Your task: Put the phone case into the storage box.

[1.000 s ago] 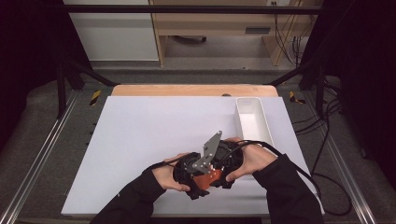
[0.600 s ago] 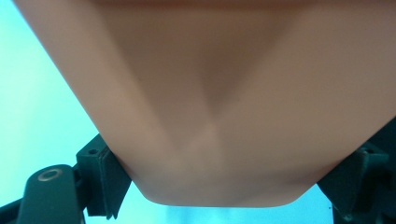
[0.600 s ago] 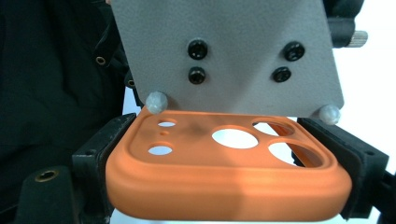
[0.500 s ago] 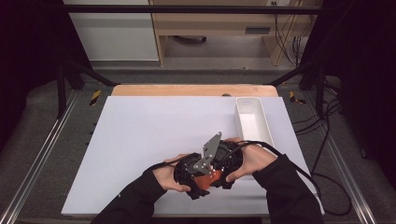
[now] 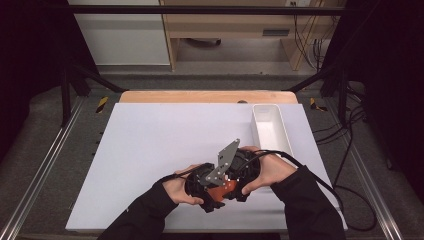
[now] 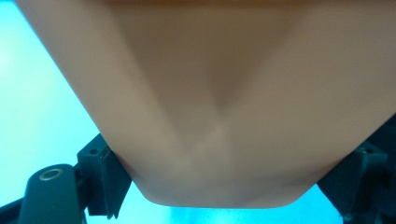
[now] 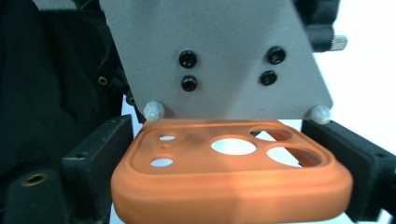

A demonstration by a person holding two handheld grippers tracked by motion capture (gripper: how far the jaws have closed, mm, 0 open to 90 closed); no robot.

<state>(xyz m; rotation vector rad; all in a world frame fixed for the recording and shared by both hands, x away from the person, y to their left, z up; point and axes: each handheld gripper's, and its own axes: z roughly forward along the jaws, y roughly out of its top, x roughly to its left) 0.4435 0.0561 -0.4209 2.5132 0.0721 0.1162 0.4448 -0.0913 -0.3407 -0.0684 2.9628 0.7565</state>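
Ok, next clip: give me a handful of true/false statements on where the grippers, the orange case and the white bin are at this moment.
1. The orange phone case sits between the right gripper's fingers. True.
2. The white bin holds the orange case. False: the bin looks empty, and the case is at the grippers, near the front edge of the table.
3. The two grippers are far apart, at opposite table edges. False: the left gripper and the right one meet between the person's hands.
4. The bin stands on the table's right side. True.
5. A grey plate rises just behind the case in the right gripper view. True.
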